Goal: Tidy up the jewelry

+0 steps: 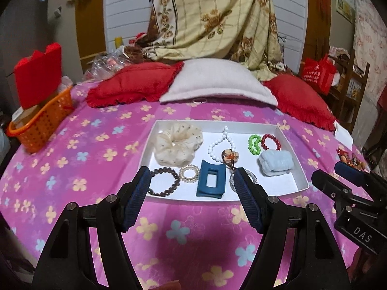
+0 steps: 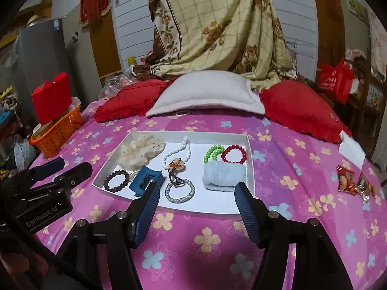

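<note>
On the bed (image 1: 79, 145), a pink bedspread printed with pale flowers is lying under everything, and both tools are hovering low over its near edge. Left tool (image 1: 191, 181) is holding its jaws wide apart with nothing between them, its tips overlapping the near rim of the white tray (image 1: 283, 191). Right tool (image 2: 197, 191) is likewise standing spread and empty, pointing at the tray's near right part; each tool is showing at the edge of the other's view.

Inside the tray, the jewelry is sitting in loose rows. Along the near side, a dark bead bracelet (image 1: 167, 181), a small pearl ring (image 1: 189, 174), a blue claw clip (image 1: 211, 178) and a grey coil hair tie (image 2: 180, 191) are lying side by side. A pale blue fluffy band (image 1: 275, 163) is resting toward the right. Farther in, a cream scrunchie (image 1: 177, 145) is filling the left corner, a white bead string (image 1: 221, 145) with a wooden charm (image 1: 229, 155) is lying mid-tray, and a green bead bracelet (image 1: 254, 143) is touching a red bead bracelet (image 1: 271, 142).

Beyond the tray, a grey pillow (image 1: 217, 82) is lying between two red cushions (image 1: 130, 84). An orange basket (image 1: 41, 125) is sitting at the left edge, snack packets (image 2: 353, 181) at the right. A floral sheet (image 1: 217, 17) is hanging behind.
</note>
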Action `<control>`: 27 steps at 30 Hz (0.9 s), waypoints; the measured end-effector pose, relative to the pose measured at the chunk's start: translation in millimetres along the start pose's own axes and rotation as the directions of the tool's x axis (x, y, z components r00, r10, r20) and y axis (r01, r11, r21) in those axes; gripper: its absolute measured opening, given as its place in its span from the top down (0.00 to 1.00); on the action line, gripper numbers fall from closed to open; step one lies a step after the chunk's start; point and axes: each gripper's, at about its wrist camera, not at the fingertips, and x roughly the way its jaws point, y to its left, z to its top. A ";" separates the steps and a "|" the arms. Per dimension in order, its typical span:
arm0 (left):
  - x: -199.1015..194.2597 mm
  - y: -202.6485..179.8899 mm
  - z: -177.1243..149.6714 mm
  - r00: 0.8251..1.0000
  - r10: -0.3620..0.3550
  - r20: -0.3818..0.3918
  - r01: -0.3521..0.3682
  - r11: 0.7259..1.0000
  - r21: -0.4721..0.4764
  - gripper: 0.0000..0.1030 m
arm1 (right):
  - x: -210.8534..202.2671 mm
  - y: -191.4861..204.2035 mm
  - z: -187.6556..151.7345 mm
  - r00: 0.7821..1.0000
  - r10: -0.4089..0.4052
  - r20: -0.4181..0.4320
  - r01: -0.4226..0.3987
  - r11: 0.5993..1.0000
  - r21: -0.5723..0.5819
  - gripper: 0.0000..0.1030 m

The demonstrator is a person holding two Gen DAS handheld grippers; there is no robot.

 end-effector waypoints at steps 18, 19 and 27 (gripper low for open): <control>-39.4 6.5 -11.4 0.999 0.021 0.045 -0.020 1.000 -0.019 0.31 | -31.9 11.3 -8.9 0.999 -0.017 0.040 0.017 1.000 0.007 0.28; -39.7 6.4 -11.7 0.999 0.021 0.045 -0.020 1.000 -0.019 0.31 | -31.4 11.3 -8.7 0.999 -0.017 0.038 0.016 1.000 0.007 0.26; -41.5 6.2 -11.2 0.999 0.025 0.045 -0.025 1.000 -0.016 0.31 | -31.2 11.6 -9.6 0.999 -0.015 0.034 0.015 1.000 -0.006 0.20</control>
